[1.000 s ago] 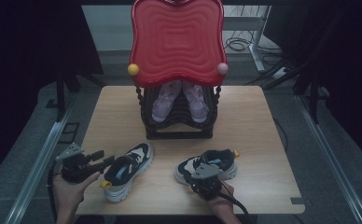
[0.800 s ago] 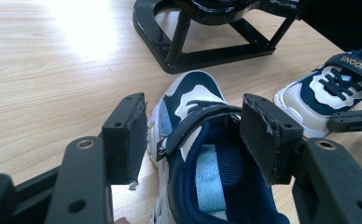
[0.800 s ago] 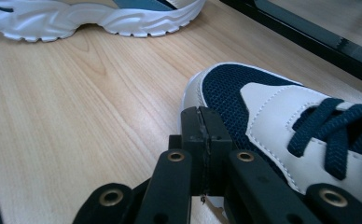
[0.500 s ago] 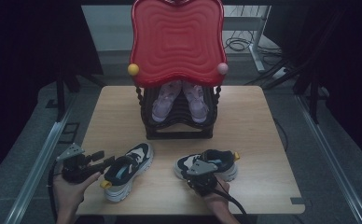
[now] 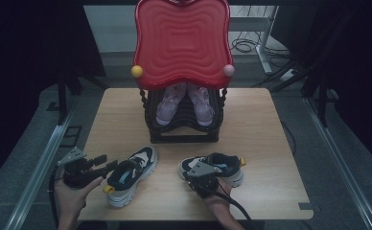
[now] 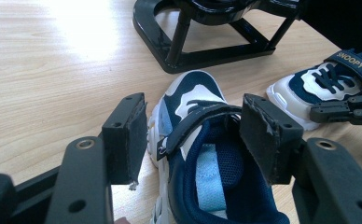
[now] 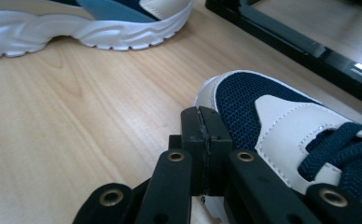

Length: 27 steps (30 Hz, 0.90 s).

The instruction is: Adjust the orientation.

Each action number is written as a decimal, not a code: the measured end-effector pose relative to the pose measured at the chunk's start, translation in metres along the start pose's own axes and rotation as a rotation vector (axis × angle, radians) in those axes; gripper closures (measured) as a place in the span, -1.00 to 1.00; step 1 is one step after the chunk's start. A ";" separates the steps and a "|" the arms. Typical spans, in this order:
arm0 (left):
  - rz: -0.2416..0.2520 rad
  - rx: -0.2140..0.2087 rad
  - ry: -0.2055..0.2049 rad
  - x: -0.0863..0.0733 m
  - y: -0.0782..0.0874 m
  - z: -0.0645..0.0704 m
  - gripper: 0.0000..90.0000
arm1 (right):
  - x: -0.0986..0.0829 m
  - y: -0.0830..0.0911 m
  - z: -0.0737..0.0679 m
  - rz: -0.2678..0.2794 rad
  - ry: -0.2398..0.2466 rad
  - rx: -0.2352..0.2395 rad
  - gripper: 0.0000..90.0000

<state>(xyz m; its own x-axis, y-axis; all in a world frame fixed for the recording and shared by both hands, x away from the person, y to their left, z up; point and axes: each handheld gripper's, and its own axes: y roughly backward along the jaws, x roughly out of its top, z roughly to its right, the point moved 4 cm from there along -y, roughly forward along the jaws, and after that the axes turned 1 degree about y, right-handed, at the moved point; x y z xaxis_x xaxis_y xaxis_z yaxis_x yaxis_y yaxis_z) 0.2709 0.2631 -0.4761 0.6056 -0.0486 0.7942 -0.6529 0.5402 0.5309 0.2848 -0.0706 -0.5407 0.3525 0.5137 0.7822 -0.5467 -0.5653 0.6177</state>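
Two navy and white child's sneakers lie on the wooden table [image 5: 265, 129]. The left sneaker [image 5: 129, 175] [image 6: 193, 98] points away from me, and my left gripper [image 5: 108, 167] [image 6: 193, 135] stands open with its pads either side of the strap and heel opening, not pressing them. The right sneaker [image 5: 220, 167] [image 7: 281, 116] lies crosswise. My right gripper [image 5: 196, 176] [image 7: 201, 122] is shut, pad against pad, just left of that sneaker's toe, with nothing seen between the pads.
A black shoe rack [image 5: 184, 136] [image 6: 202, 46] with a red wavy panel [image 5: 181, 43] stands mid-table and holds a pair of lilac shoes [image 5: 170, 103]. Its base bar [image 7: 286, 39] runs close behind the sneakers. Dark floor and metal rails flank the table.
My right gripper has crept slightly forward against the right sneaker. The left gripper and left sneaker have hardly moved.
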 end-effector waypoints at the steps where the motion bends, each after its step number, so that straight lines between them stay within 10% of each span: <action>1: -0.001 0.000 -0.001 0.000 0.000 0.000 -0.07 | 0.000 -0.001 0.000 -0.001 0.006 -0.008 0.99; 15: 0.001 -0.001 -0.002 0.000 0.000 0.000 -0.07 | 0.018 0.037 0.008 0.121 -0.018 0.020 0.99; 27: -0.001 -0.002 -0.003 0.000 0.000 0.000 -0.07 | 0.018 0.101 0.086 0.261 -0.172 -0.079 0.99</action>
<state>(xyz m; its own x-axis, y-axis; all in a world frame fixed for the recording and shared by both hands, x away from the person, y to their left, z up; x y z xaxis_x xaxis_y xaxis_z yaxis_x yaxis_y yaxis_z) 0.2706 0.2629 -0.4766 0.6050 -0.0521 0.7945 -0.6510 0.5421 0.5314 0.3006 -0.1740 -0.4573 0.3117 0.2374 0.9200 -0.6908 -0.6082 0.3910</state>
